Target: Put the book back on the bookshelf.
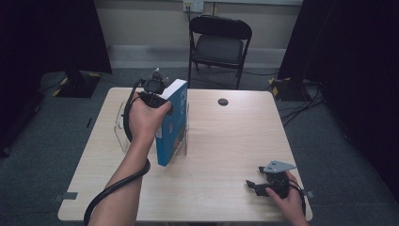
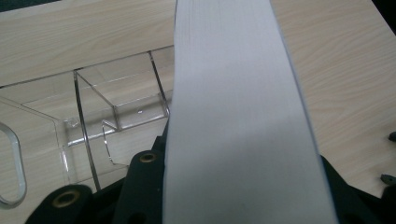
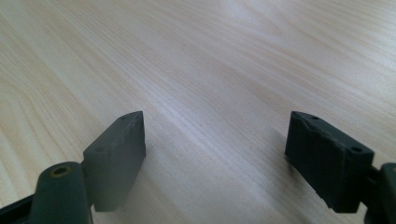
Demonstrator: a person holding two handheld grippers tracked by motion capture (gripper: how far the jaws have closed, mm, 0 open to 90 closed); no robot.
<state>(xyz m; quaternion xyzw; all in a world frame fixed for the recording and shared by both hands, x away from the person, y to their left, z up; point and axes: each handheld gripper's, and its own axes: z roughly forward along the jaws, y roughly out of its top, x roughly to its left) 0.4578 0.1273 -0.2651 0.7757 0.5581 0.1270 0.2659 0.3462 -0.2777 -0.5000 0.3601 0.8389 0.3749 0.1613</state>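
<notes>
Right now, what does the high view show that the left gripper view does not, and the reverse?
High view alone: the blue cover of the book, the left gripper in its hand, the right gripper resting near the table's right front corner, and a folding chair.

Left gripper view alone: the book's white page edge close up between the black jaws.

Both: the book, the clear plastic stand, the wooden table.

The book (image 2: 243,121) hides the left gripper's (image 2: 243,186) fingers (image 2: 144,182).

White page edge of a book (image 2: 238,121) between the claw's jaws, clear acrylic stand (image 2: 93,116) beside.
</notes>
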